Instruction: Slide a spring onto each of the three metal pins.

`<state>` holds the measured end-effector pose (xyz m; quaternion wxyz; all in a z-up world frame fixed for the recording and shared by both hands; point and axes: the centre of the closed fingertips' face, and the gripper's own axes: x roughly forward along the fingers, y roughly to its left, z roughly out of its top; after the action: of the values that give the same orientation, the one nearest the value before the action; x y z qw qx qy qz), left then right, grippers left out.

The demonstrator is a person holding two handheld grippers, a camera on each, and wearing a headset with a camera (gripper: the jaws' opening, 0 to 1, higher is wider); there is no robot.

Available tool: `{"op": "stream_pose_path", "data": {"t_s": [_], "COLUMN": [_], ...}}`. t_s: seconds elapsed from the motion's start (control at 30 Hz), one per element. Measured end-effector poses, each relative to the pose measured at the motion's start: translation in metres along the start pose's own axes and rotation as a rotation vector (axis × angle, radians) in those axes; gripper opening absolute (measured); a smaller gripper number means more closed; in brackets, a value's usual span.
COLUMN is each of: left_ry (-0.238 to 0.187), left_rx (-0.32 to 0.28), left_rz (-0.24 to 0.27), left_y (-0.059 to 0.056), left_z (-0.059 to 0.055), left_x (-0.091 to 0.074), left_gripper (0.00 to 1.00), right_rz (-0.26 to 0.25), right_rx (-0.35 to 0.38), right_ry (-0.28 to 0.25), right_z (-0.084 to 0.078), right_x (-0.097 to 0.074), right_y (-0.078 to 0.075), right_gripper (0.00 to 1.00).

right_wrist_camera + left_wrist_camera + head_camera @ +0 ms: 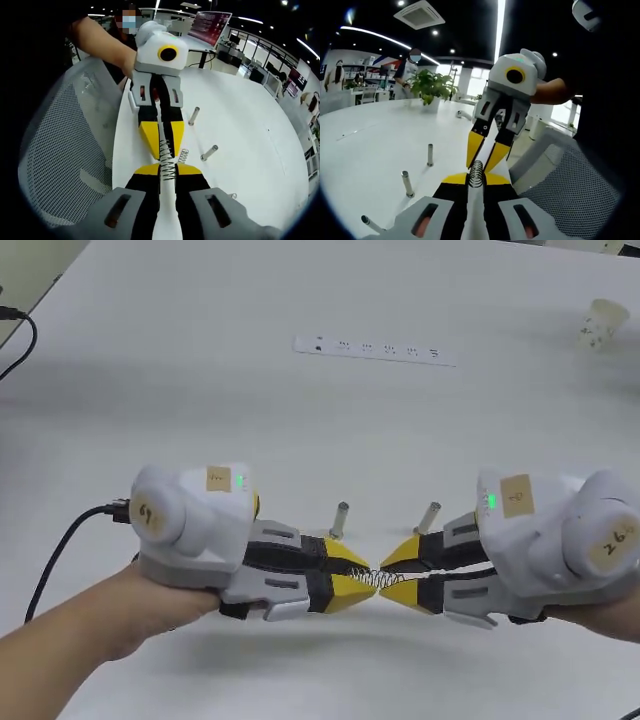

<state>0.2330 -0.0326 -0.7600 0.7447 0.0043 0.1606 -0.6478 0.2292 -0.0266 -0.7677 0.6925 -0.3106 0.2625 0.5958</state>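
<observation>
Steel spring (376, 580) held above worktop (300, 440) near edge; left hand-held gripper (360, 576) and right hand-held gripper (390, 578) both clamped on its ends. Uneven pull could overstretch it (or fling it); pins (340, 520) behind are bare.

White bench (200, 440) out in front, broad and pale. On the far side a white power strip (375, 350) lies flat. Far right corner, there's a paper cup (601, 324), tipped over. A black cable (25, 340) loops in at the left edge. Closer in, 3 metal pins (430, 154) stand upright in a row, apart from each other. And 1 loose spring (184, 156) lies on the bench near a pin.
</observation>
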Motion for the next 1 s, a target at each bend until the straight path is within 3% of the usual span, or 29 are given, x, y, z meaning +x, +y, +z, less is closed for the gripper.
{"op": "stream_pose_path", "data": {"t_s": [1.0], "left_ry": [0.027], "left_rx": [-0.002], "left_rz": [-0.038], "left_y": [-0.0059], "left_z": [-0.0014], "left_x": [-0.0085], "left_gripper": [0.02], "right_rz": [0.028], "right_rx": [-0.029], "right_ry": [-0.028], "right_z": [0.0066], "right_x": [0.0062], "right_y": [0.0059], "right_gripper": [0.09]}}
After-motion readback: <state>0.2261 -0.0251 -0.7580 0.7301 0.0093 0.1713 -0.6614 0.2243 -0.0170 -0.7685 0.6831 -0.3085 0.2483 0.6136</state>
